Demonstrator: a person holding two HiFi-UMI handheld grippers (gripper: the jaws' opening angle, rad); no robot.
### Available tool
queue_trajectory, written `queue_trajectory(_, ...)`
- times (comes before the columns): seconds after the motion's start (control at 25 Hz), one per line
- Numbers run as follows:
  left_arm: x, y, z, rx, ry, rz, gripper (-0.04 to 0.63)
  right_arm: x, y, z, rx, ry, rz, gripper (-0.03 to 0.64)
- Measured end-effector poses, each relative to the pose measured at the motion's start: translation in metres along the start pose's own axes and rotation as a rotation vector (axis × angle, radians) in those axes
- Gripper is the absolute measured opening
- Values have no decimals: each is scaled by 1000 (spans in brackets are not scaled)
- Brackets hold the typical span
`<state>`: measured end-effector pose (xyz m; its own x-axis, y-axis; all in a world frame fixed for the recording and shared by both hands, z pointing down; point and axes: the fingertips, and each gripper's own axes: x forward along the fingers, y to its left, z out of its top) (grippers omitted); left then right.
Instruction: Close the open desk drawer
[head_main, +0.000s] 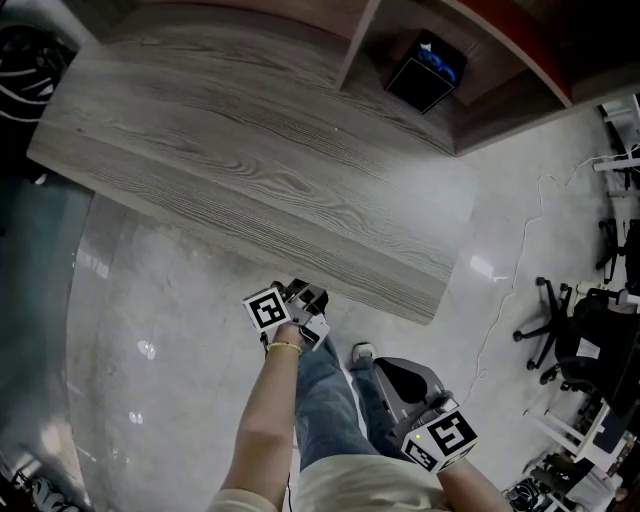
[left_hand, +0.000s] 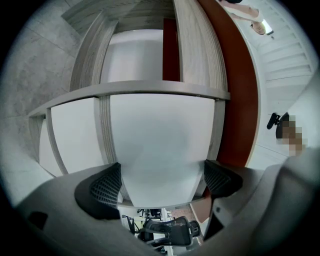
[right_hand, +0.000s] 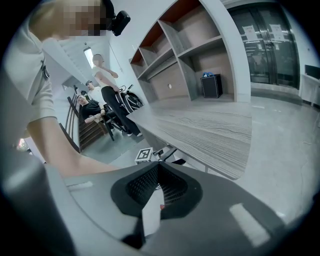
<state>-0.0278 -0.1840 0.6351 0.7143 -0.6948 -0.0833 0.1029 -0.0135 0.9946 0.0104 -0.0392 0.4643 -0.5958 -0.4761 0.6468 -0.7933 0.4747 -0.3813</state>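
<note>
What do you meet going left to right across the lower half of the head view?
left gripper → right gripper → white cable on the floor → black office chair

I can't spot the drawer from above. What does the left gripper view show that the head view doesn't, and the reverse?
Left gripper view only: white panels framed by plywood edges, a red-brown panel, and the left gripper's tongs standing apart either side of one white panel. Head view only: the grey wood-grain desktop seen from above, the right gripper, and a black bin in the shelving. Both: the left gripper, pale floor, office chairs.
</note>
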Motion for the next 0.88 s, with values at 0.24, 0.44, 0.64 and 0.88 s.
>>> queue_trajectory(0.24,-7,0,-2,-1,-2,-1,518,2,0,0,-7,6,8,6)
queue_trajectory(0.44,-17,1,-5,-5,2,10,518,4,2,4,-14,3,20,6)
queue_trajectory(0.64,-25,-1,-6,1,3,2,518,8,4,5,-21,5,31,6)
queue_trajectory(0.88,-31,-2,-9,6,1,-2,518,14,10,4,-31,12,53,6)
